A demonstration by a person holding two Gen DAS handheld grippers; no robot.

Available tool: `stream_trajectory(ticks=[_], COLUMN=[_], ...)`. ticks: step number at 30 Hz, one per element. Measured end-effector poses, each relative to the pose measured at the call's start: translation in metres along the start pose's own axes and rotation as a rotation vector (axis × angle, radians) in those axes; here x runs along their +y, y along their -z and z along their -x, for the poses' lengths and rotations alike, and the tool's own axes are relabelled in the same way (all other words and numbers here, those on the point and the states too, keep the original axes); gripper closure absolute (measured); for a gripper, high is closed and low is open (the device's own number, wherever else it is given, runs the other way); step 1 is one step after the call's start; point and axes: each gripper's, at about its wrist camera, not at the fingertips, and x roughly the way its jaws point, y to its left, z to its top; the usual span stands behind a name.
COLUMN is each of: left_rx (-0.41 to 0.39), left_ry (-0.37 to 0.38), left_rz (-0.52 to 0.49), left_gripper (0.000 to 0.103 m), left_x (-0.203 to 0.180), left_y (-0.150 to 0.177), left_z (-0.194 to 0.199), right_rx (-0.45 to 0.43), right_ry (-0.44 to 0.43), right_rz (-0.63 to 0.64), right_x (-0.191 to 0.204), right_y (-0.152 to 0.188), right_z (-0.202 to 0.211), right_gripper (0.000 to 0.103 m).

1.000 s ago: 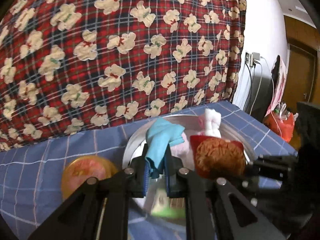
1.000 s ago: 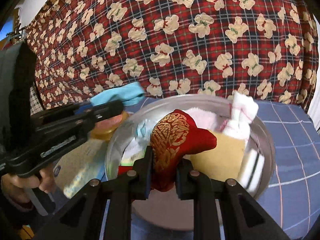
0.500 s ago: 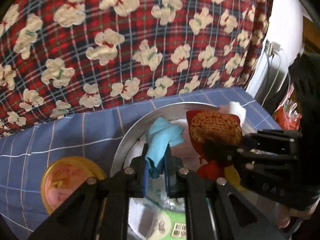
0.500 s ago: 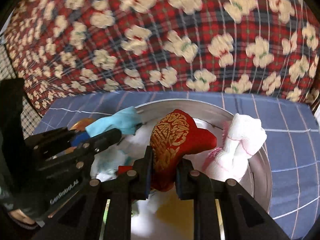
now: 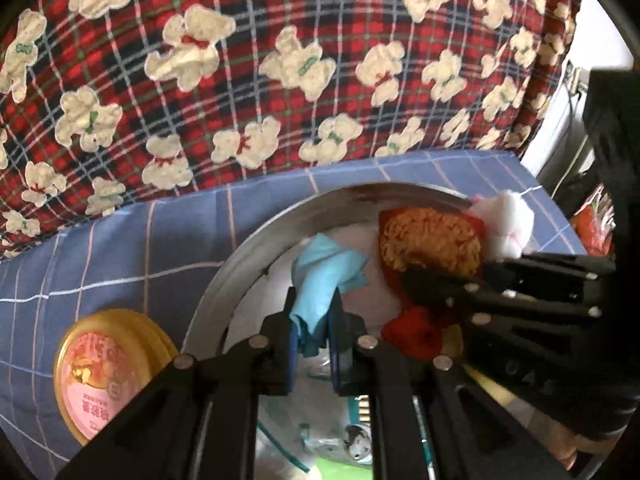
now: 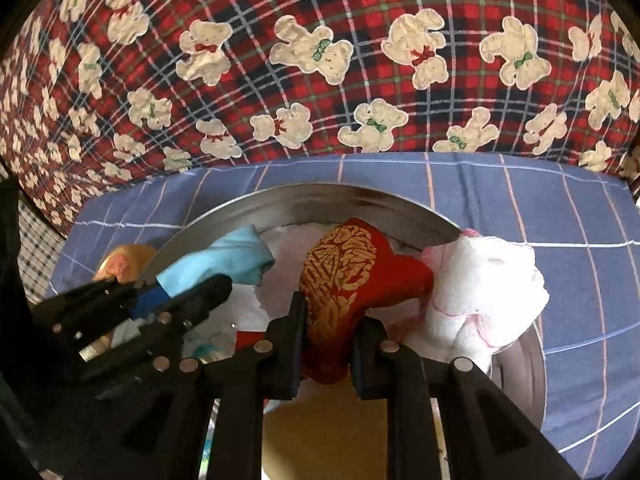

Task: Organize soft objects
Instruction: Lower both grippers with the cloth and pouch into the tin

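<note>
There is one big round silver metal bowl (image 6: 320,200) in the middle of the frame. In it there is one light blue cloth (image 5: 324,276), one red pouch with gold patterns (image 6: 348,264) and one fluffy white cloth with pink lines (image 6: 484,292). One round gold tub with a pink lid (image 5: 100,368) sits at the lower left. There are two black grippers, and each one shows two fingers. One red checked blanket with white teddy bears (image 5: 280,64) fills the top
</note>
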Motion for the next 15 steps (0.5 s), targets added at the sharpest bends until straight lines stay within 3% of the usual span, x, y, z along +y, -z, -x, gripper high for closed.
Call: stream_trajectory(ticks=[4,7,8,10,12,15], left_rx=[0.031,0.032,0.024,0.009,-0.016,-0.088], left_ry=[-0.021,-0.058,-0.071,-0.051,-0.042,-0.050], left_rz=[0.024,0.020,0.031,0.047,0.050,0.020], left_gripper=[0.087,0.062,0.048,0.040,0.027,0.020], left_x=[0.003,0.005,0.007,0.009,0.009,0.001], left_y=[-0.001,-0.001,-0.001,-0.001,0.001,0.006], left_z=[-0.003,-0.002,0.000,0.010,0.019,0.038], right_rx=[0.025,0.043,0.036,0.015,-0.027,-0.071], right_ry=[-0.012,-0.011,-0.027,-0.053,-0.096,-0.147], right_rz=[0.005,-0.038,-0.068,-0.104,-0.115,-0.131], right_x=[0.005,-0.002,-0.008,-0.014,-0.017,-0.015], right_y=[0.000,0.001,0.002,0.004,0.008,0.015], right_z=[-0.001,0.003,0.008,0.022,0.039,0.057], right_gripper=[0.076,0.075,0.073,0.063,0.040,0.035])
